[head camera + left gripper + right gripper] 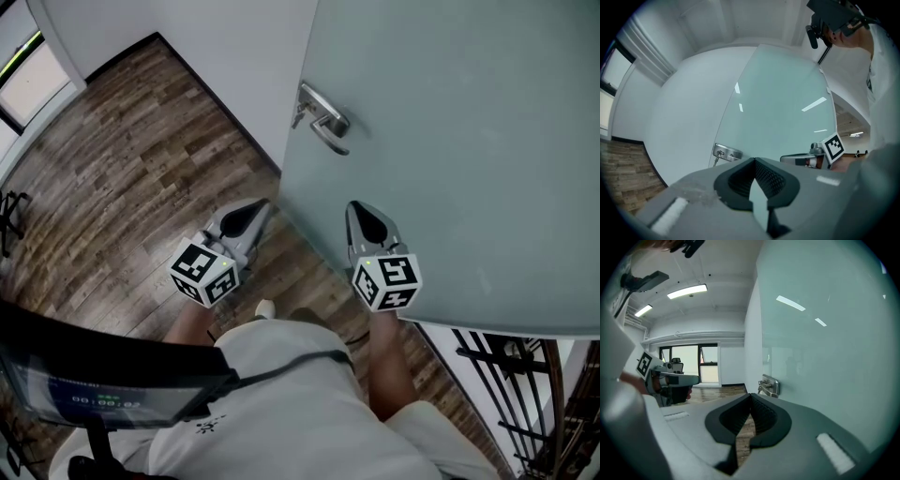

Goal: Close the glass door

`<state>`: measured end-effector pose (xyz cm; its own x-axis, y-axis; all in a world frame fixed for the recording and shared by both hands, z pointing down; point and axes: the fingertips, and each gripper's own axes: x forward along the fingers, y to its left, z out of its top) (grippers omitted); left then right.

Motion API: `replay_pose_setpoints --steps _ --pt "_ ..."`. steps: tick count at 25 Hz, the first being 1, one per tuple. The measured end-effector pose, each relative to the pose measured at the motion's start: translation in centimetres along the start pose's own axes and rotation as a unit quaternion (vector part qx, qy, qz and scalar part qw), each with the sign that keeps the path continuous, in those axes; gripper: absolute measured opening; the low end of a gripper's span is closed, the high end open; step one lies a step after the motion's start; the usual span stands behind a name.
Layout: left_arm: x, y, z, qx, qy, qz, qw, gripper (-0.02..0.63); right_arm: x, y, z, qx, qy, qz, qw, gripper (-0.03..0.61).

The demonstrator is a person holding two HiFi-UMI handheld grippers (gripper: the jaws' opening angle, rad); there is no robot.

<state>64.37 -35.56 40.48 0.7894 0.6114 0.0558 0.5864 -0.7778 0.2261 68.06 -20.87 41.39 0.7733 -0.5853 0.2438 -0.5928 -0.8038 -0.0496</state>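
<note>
Filling the head view from 12 to 4 o'clock: glass door, frosted, pale green, with its free upright edge turned toward 9 o'clock. Carries a metal handle just beside that edge.

Left gripper: sits at 7 o'clock from the handle, over the floor, just beside the door's free edge. Points toward 1 o'clock, marker cube at the near end. Shows jaws closed tip to tip in its own view, with nothing between them. Cannot be told whether touching the door.

Right gripper: sits at 5 o'clock from the handle, in front of the door's face. Points toward 12 o'clock, marker cube at the near end. Shows jaws pressed together and empty. Contact with the pane not discernible.

Left gripper view: places the door from centre to 2 o'clock and the handle at 9 o'clock from the jaw tips.

Right gripper view: places the door from 1 to 5 o'clock and the handle at 1 o'clock, near the jaw tips, under ceiling lights at 11 o'clock.

Surroundings, head view:
- Floor of dark wood planks, 8 to 11 o'clock.
- White wall, 11 to 12 o'clock, beyond the door's edge.
- Window, 10 o'clock corner.
- Black railing, 5 o'clock, below the door's lower edge.
- White shirt, 6 o'clock.
</note>
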Motion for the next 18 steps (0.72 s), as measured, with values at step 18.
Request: replay_pose_setpoints --steps 18 --pt "-2.1 2.0 0.0 -0.011 -0.008 0.092 0.9956 0.005 14.6 -6.6 -2.3 -0.216 0.135 0.042 0.966 0.181"
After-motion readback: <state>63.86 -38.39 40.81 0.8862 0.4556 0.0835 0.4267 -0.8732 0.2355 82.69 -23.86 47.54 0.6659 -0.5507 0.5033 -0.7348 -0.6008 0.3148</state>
